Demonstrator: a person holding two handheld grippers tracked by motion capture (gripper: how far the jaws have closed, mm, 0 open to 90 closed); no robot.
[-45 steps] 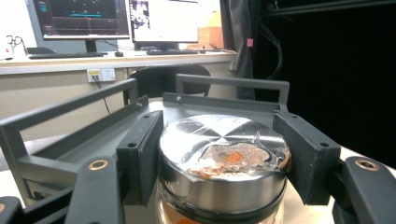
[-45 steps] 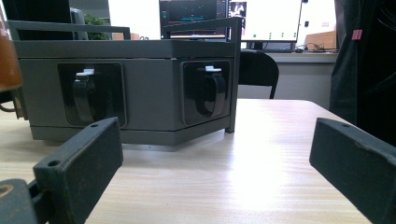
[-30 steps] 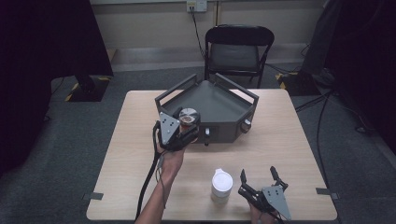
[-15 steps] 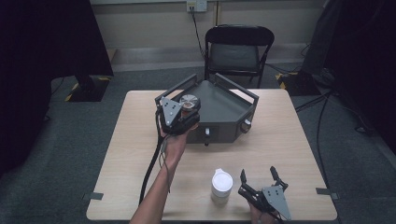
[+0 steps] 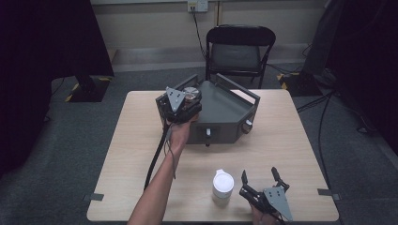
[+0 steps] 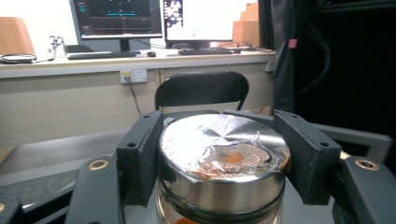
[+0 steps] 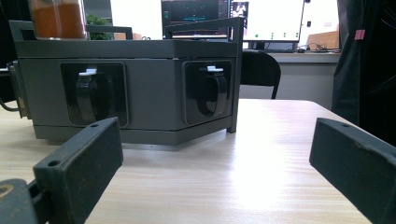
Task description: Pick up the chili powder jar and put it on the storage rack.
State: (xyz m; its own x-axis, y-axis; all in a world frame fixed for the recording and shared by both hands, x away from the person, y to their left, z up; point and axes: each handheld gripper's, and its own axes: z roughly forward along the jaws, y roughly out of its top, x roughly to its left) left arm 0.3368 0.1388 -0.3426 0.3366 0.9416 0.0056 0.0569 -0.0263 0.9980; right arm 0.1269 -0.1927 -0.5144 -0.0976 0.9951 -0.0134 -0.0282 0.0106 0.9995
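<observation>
The left gripper (image 5: 180, 104) has its jaws clamped just under the foil-sealed rim of a round steel-and-glass jar of orange powder (image 6: 223, 161), held above the far-left of the grey angular metal box (image 5: 225, 117) on the surface: rigid, smooth, probably slippery and breakable, while the right gripper (image 5: 259, 183) rests near-right, jaws apart

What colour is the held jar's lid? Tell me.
Shiny silver lid, with orange smears; clearest in the left gripper view.

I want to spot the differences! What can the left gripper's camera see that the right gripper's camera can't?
The left gripper view shows the jar's torn foil seal, clamped between the left gripper pads. The right gripper view shows the grey box's front with two black knobs, and the right gripper open over the bare table. Both share the black chair and lit monitors behind.
</observation>
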